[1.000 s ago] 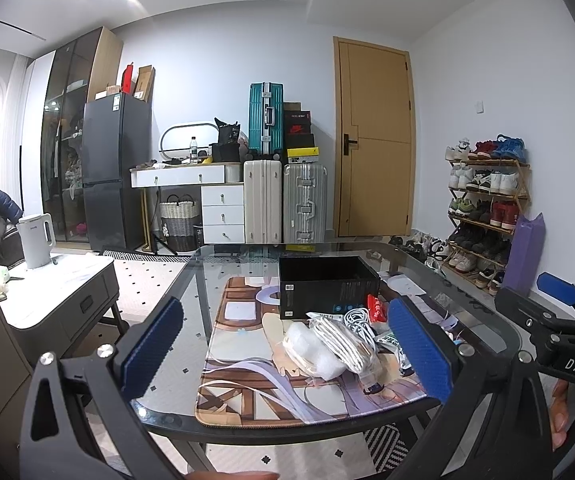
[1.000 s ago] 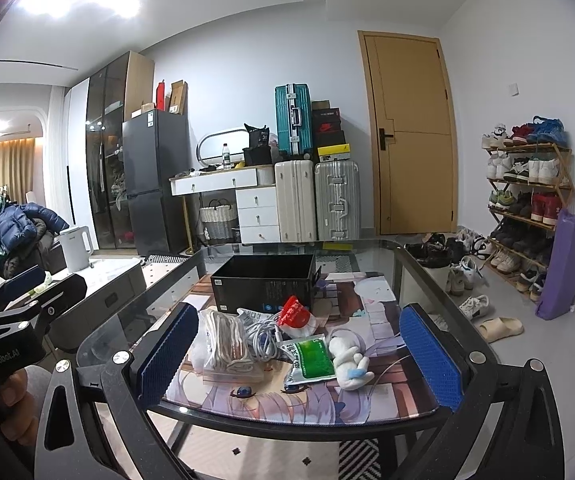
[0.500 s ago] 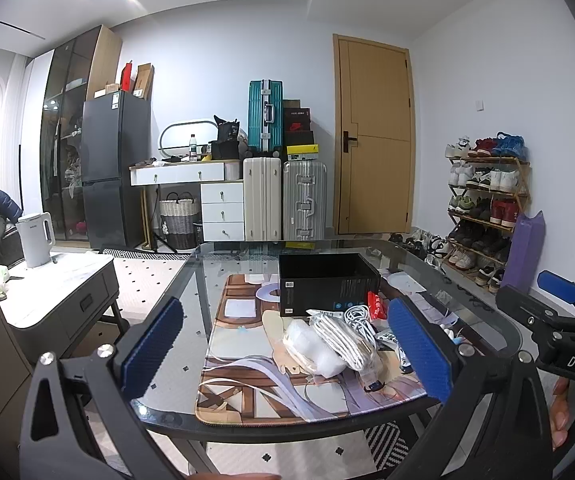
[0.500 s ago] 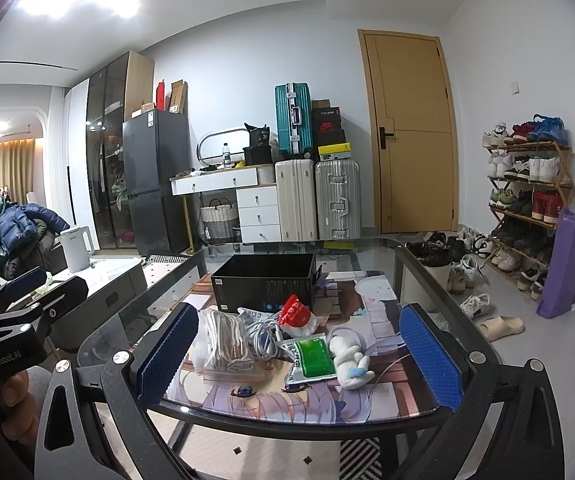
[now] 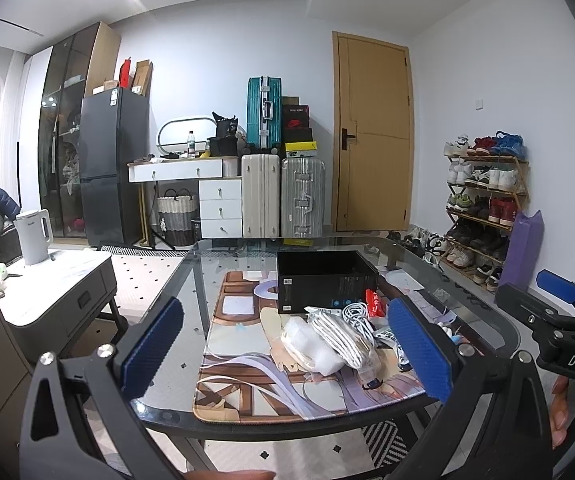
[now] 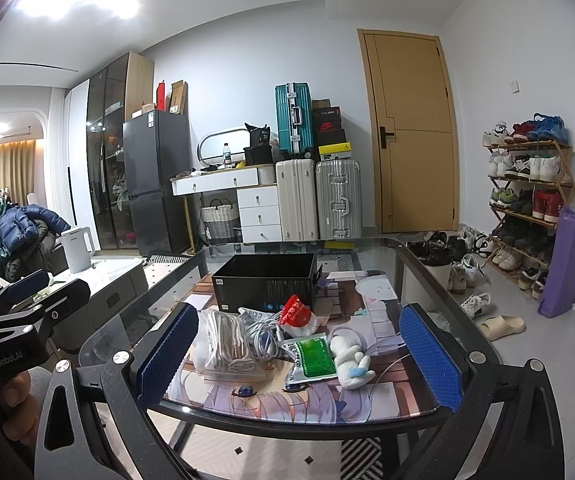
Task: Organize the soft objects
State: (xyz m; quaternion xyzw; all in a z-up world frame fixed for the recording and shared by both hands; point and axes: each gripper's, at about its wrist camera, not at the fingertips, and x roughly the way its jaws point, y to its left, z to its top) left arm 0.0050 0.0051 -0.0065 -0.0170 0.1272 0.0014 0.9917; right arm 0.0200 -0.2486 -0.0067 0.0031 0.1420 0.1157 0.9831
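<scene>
A pile of soft items lies on the printed mat [image 6: 287,400] on the glass table [image 5: 207,264]: a bag of white cord [image 6: 227,346], a coiled white cable [image 6: 265,336], a red packet [image 6: 295,312], a green pouch [image 6: 311,360] and a white plush toy [image 6: 351,354]. Behind them stands an open black box [image 6: 265,282], also in the left wrist view [image 5: 325,280]. My left gripper [image 5: 287,350] is open and empty, before the table's near edge. My right gripper [image 6: 295,358] is open and empty, in front of the pile. The cord bag also shows in the left wrist view [image 5: 327,344].
A grey side cabinet [image 5: 59,292] with a white kettle [image 5: 33,236] stands to the left. A shoe rack [image 6: 527,208] and a purple bag [image 6: 563,264] line the right wall. Suitcases [image 5: 283,196], a fridge and a door stand at the back.
</scene>
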